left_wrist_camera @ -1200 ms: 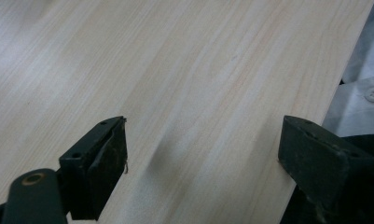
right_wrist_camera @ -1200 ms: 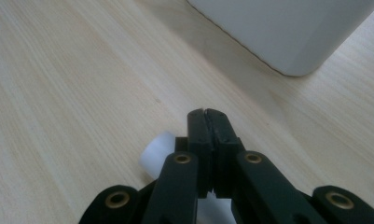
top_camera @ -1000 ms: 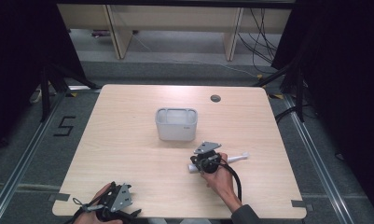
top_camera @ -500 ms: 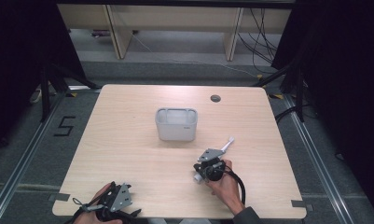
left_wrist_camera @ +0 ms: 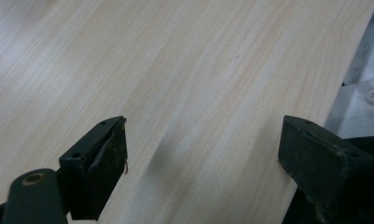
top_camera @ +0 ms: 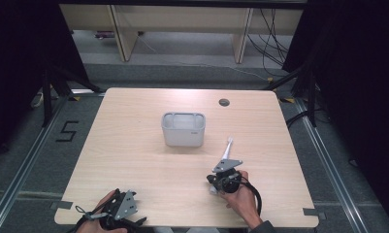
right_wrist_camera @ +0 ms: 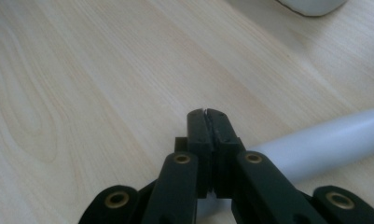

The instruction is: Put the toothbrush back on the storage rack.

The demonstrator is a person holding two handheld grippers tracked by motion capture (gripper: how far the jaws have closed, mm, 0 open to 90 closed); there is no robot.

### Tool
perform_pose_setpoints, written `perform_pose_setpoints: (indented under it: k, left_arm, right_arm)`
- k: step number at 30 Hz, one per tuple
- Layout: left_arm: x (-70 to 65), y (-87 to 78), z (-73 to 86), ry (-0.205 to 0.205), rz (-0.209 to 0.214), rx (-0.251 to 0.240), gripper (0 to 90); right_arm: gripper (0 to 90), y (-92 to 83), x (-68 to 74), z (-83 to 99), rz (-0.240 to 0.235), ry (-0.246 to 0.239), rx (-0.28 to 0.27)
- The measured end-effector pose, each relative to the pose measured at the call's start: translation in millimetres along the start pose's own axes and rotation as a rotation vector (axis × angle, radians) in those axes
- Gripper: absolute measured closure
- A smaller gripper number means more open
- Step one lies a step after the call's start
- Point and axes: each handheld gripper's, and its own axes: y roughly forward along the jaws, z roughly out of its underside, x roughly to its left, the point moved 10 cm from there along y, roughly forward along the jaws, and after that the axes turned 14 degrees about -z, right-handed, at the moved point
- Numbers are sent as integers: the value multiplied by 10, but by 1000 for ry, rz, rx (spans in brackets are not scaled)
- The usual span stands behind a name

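A white, rod-like handle (top_camera: 227, 148) rises from the right gripper (top_camera: 224, 171) toward the far side of the table, its tip pointing at the near right corner of the grey tub (top_camera: 183, 129) and stopping a little short of it. In the right gripper view the same white shaft (right_wrist_camera: 324, 142) runs off to the right, just beside the black jaws, which are pressed flat together with only a thin sliver of something pale at their tips; what that sliver is cannot be told, and whether the shaft is pinched lower down between them is hidden. The person's right hand (top_camera: 240, 194) holds this gripper over the near right part of the wooden table (top_camera: 134, 160). Well apart, at the near left edge, the left gripper (top_camera: 118, 209) sits in the left hand (top_camera: 102, 218), its jaws spread wide over bare wood with nothing between them. A small round cable port (top_camera: 224, 102) lies beyond the tub.
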Motion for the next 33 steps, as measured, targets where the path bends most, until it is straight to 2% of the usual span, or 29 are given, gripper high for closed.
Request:
perform_pose_setpoints:
  k: [2,3,4,6,8,10,11,12,13,14,15,16,17,18,19,22,23,24,25,26,27,30,31,32,33]
  left_arm:
    - [-4,3,5,1,1,0,153]
    - [-4,7,3,-4,2,-2,153]
    - [-2,8,0,-5,0,-3,153]
    - [-5,1,1,0,2,1,153]
    - [-5,8,0,-2,-2,-3,153]
    - [-9,0,10,3,14,10,153]
    - [2,4,6,1,-2,7,153]
    - [-4,-1,2,0,2,1,153]
    - [-6,3,3,0,3,-1,153]
    - [-6,3,3,0,3,-1,153]
    - [-7,6,5,-1,3,-1,153]
    - [-3,16,0,-9,-4,-3,153]
    - [-9,4,1,0,3,2,153]
    - [-13,6,-2,-2,4,-1,153]
    - [-13,7,1,-2,3,0,153]
    - [-5,16,0,-10,-2,-2,153]
    - [-12,-8,12,2,25,19,153]
    - [-4,7,1,-1,0,-1,153]
    - [-4,7,1,-1,0,-1,153]
    - [-17,-10,15,6,28,19,153]
    - [-5,13,1,-6,-1,-2,153]
    - [-6,6,-1,-1,2,-1,153]
    - [-12,-9,16,8,25,22,153]
    - [-10,8,4,-2,2,1,153]
    - [-10,8,5,-2,2,3,153]
  right_arm:
    - [887,-46,0,50,-15,-27,20]
    - [886,-52,5,62,-14,-20,18]
    - [886,-74,23,90,-9,12,26]
    - [886,-91,13,107,-7,-14,23]
    - [883,-99,23,118,-10,-7,22]
    - [883,-107,17,130,-19,-19,20]
    - [883,-116,21,143,-17,-15,24]
    - [883,-133,18,161,-17,-13,24]
    - [883,-153,39,184,-9,34,26]
    - [883,-153,39,184,-9,34,26]
    - [883,-152,18,176,-16,-8,22]
    - [882,-165,28,188,-11,26,9]
    - [882,-186,20,205,-10,24,24]
    - [882,-174,-8,176,0,-20,-2]
    - [882,-185,9,196,-18,-8,18]
    - [883,-203,18,216,-10,12,28]
    - [883,-206,28,222,-11,27,27]
    - [882,-200,26,220,-2,37,14]
    - [882,-200,26,220,-2,37,14]
    - [883,-210,26,226,-14,26,24]
    - [883,-204,7,216,-15,-1,11]
    - [882,-220,-1,227,-11,2,10]
    - [879,-238,2,241,-2,30,10]
    - [876,-248,3,243,-18,20,15]
    - [870,-239,-12,220,-12,-1,-5]
